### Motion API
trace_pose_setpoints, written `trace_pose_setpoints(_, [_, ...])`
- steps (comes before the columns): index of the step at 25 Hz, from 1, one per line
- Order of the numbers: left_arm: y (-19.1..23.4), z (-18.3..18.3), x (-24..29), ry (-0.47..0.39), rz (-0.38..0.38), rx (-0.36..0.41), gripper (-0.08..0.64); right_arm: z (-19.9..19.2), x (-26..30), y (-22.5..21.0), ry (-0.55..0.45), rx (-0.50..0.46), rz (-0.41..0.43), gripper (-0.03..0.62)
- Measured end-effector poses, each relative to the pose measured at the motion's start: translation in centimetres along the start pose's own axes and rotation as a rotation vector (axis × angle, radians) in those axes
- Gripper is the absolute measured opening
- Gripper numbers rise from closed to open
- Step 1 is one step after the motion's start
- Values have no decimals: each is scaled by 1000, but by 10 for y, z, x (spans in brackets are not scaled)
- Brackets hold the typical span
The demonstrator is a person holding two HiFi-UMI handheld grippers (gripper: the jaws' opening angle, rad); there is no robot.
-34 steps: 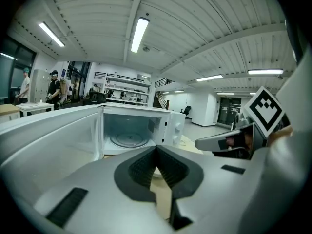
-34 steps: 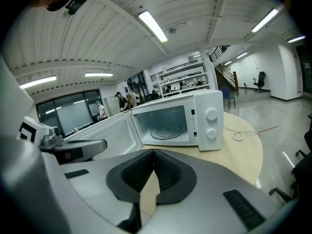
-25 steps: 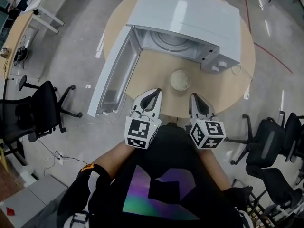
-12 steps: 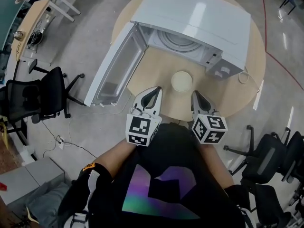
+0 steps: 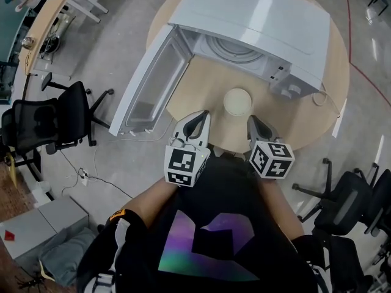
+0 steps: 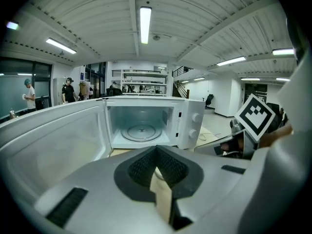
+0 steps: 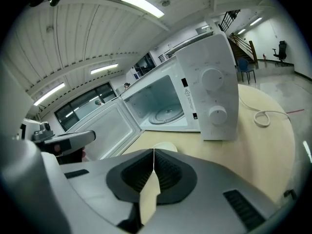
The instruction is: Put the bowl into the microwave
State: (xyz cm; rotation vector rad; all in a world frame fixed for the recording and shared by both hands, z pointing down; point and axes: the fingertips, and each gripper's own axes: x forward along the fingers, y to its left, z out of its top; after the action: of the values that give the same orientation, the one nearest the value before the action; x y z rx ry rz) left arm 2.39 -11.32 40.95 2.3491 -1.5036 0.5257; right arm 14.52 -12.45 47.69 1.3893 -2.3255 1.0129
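A cream bowl (image 5: 237, 101) stands on the round wooden table (image 5: 305, 118), in front of the white microwave (image 5: 256, 17). The microwave's door (image 5: 153, 81) hangs wide open to the left, and the glass turntable (image 5: 235, 47) inside is bare. My left gripper (image 5: 200, 116) and right gripper (image 5: 252, 122) hover over the table's near edge, on either side of the bowl and short of it. Both are shut with nothing between the jaws. In the right gripper view the bowl (image 7: 163, 146) peeks just beyond the shut right gripper (image 7: 154, 151). The left gripper (image 6: 156, 148) faces the open microwave (image 6: 146, 123).
A white cable (image 5: 319, 96) loops on the table right of the microwave. Black office chairs stand on the floor at the left (image 5: 43, 124) and right (image 5: 348, 200). The open door overhangs the table's left side.
The head view has shifted a little, so the table and microwave sit slightly further right in it. Both grippers stay shut in about the same place and the bowl has not moved.
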Motion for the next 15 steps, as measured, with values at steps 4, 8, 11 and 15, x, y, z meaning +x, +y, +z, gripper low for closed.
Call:
trace_pose_setpoints(4, [3,-5,14,23,-34,-2,46,-10,10,-6,43,92,9,17])
trace_pose_setpoints(8, [6,-9,32,43,-69,15,46,-19,20,-14,77,188,21,17])
trace_pose_setpoints(11, [8,-17,43,72,-93,24,46,-24,28,-18,97,248,30,17])
trace_pose_setpoints(15, [9,-25,56,105,-126,32,46,-31,39,-22,117,328,36,18])
